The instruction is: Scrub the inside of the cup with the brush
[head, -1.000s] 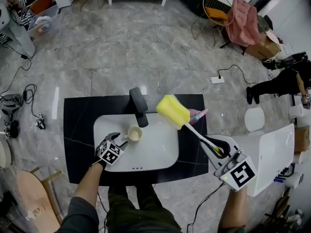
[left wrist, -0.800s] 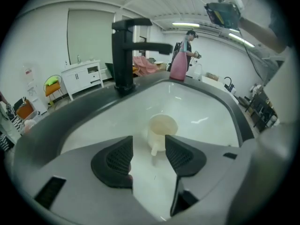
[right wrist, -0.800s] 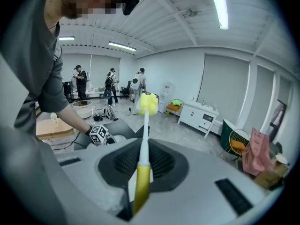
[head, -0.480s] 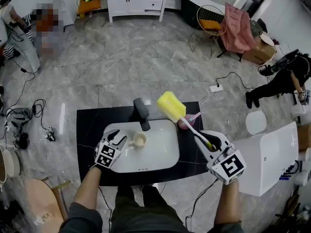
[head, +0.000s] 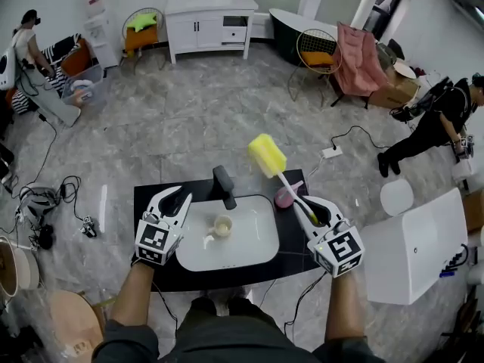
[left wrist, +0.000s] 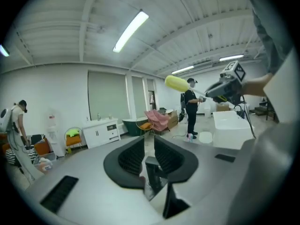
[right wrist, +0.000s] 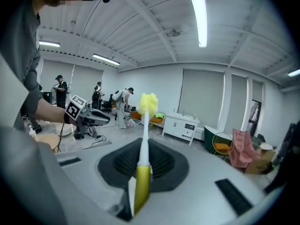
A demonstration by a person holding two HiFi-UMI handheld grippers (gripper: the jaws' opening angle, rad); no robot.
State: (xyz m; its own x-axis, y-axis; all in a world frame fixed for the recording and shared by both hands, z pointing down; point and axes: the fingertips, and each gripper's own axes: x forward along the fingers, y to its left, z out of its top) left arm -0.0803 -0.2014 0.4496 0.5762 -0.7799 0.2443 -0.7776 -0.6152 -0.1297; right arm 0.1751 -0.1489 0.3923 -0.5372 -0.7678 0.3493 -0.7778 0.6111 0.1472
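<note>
A small cream cup (head: 222,225) sits in the white sink basin (head: 253,252). My left gripper (head: 180,198) hangs above the basin's left rim, apart from the cup. Its jaws have just been closing to a narrow gap with nothing between them (left wrist: 148,143). My right gripper (head: 312,209) is shut on the handle of the brush (head: 286,184), whose yellow sponge head (head: 267,155) points up and away over the counter's far edge. In the right gripper view the brush (right wrist: 143,168) runs straight out from the jaws, and the left gripper (right wrist: 88,117) shows at left.
A black faucet (head: 223,184) stands at the basin's far rim on the black counter (head: 151,203). A pink object (head: 286,197) lies right of the faucet. A white tub (head: 420,248) stands to the right. People, chairs, cables and a white cabinet (head: 210,23) stand around the tiled floor.
My left gripper has risen from beside the cup and its jaws have narrowed; the cup stays in the basin. The right gripper rose a little with the brush. The view has widened.
</note>
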